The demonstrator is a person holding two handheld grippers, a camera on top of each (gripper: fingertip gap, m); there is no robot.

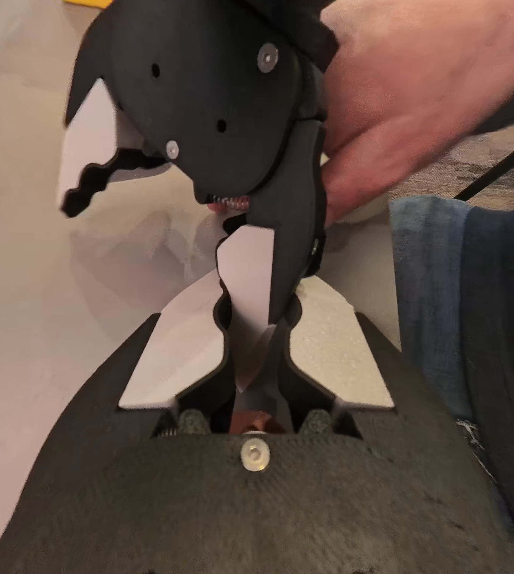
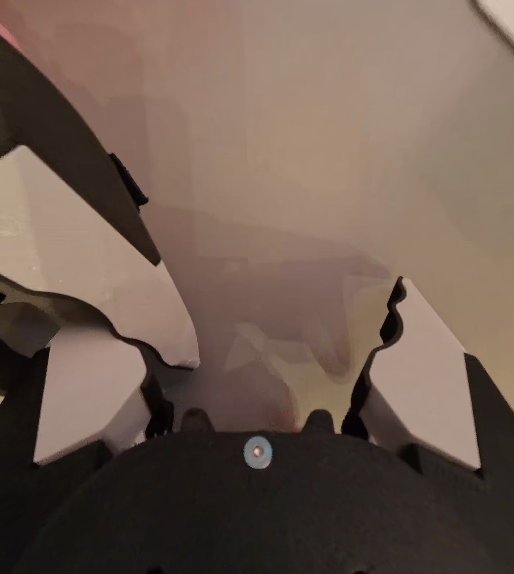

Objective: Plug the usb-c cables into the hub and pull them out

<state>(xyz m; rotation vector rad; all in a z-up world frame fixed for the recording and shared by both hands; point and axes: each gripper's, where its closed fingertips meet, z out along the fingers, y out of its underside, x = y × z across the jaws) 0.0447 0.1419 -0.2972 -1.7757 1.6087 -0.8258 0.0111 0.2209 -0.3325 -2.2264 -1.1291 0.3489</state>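
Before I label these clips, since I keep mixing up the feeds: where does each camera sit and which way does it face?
Left wrist view: on the left claw, looking forward over the pale tabletop; its fingers are closed around one finger of the right claw, held by a hand.
Right wrist view: on the right claw, looking down across the tabletop; its own fingers spread open.
Shared: both claws and the tabletop; no hub or cable shows.

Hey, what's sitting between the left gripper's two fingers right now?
One finger of the right gripper pokes in between the left gripper fingers; the left wrist view shows it.
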